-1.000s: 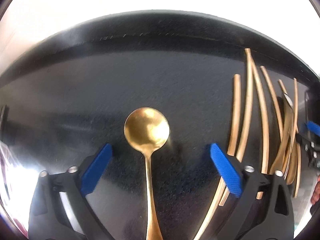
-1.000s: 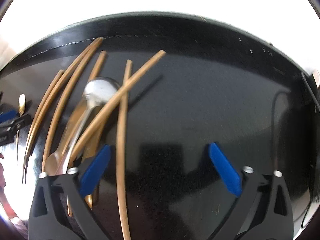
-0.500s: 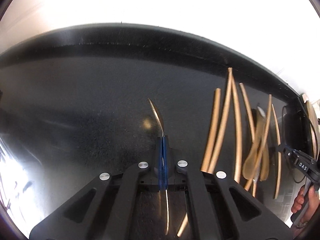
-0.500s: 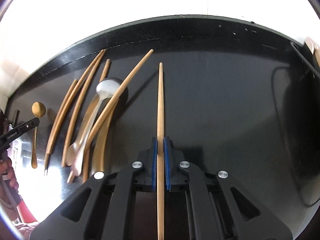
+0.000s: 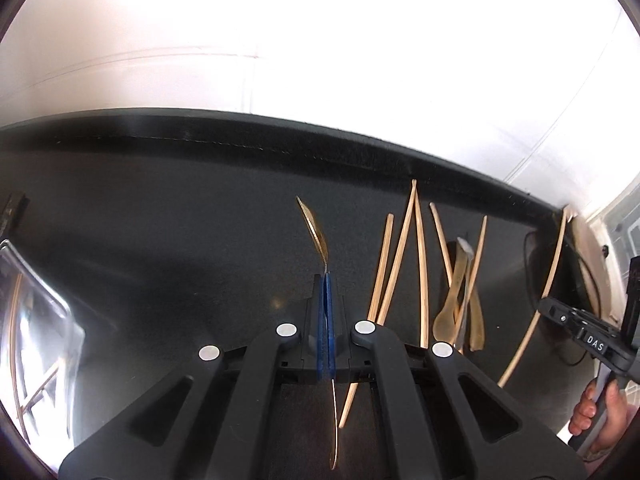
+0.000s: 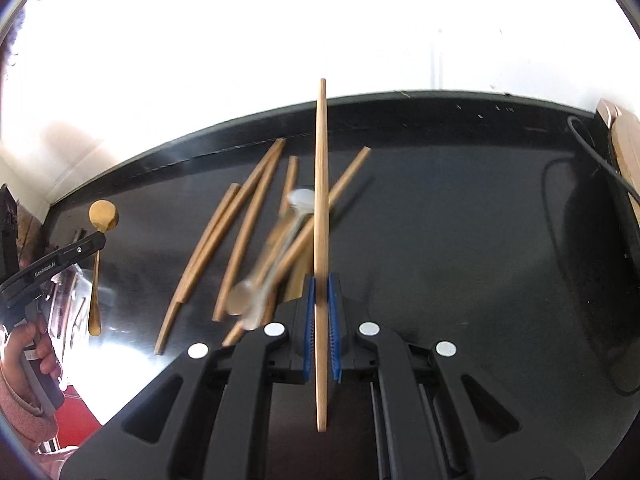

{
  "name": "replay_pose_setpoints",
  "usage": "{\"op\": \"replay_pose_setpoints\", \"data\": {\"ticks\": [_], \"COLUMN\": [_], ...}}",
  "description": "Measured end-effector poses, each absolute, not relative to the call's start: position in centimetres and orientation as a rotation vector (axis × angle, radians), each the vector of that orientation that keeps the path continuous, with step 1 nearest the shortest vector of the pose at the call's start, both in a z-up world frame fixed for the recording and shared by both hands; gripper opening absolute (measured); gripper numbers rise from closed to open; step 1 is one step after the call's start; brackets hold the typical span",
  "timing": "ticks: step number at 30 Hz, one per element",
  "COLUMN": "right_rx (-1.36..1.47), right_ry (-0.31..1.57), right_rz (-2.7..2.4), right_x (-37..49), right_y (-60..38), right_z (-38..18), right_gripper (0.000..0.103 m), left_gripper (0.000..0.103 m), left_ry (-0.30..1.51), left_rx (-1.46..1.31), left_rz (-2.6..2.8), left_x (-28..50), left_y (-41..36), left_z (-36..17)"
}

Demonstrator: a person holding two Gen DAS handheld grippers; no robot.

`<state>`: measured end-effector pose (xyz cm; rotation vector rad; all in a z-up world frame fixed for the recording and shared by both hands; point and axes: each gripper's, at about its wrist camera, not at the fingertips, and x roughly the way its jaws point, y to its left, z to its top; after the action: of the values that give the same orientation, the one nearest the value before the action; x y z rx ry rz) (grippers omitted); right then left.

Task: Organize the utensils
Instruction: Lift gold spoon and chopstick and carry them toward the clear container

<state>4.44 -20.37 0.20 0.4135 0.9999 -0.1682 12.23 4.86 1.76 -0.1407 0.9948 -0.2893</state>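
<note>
My left gripper [image 5: 326,280] is shut on the handle of a gold spoon [image 5: 316,228], held edge-on above the black table; the spoon also shows in the right wrist view [image 6: 103,216]. My right gripper [image 6: 320,284] is shut on a wooden chopstick [image 6: 321,184], lifted and pointing away. A pile of wooden chopsticks [image 5: 400,256] with a silver spoon [image 5: 464,256] and wooden spoons lies on the table, right of my left gripper and left of my right gripper [image 6: 248,232].
A clear plastic tray [image 5: 36,320] with utensils inside sits at the left edge. The black table's far edge [image 5: 280,136] meets a white wall. A black cable [image 6: 592,152] and a wooden board [image 6: 624,144] lie at the far right.
Both grippers closed, the left on the gold spoon and the right on one chopstick, and both have lifted their items off the table and risen further.
</note>
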Motion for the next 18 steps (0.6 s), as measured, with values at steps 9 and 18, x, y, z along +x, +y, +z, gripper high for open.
{"op": "replay_pose_setpoints", "data": {"ticks": [9,18], "right_rx": [0.500,0.538], "right_ry": [0.926,0.960], "right_rz": [-0.030,0.162], "right_x": [6.0,10.2], "right_y": [-15.7,-1.6], "right_z": [5.3,6.0], "right_gripper": [0.008,0.008], "left_gripper": [0.000,0.000], "left_ry": [0.894,0.850], "left_rx": [-0.176,-0.119], "left_rz": [-0.309,-0.289], "left_x": [8.8,4.8], "left_y": [11.1,21.4], "left_z": [5.9,7.9]}}
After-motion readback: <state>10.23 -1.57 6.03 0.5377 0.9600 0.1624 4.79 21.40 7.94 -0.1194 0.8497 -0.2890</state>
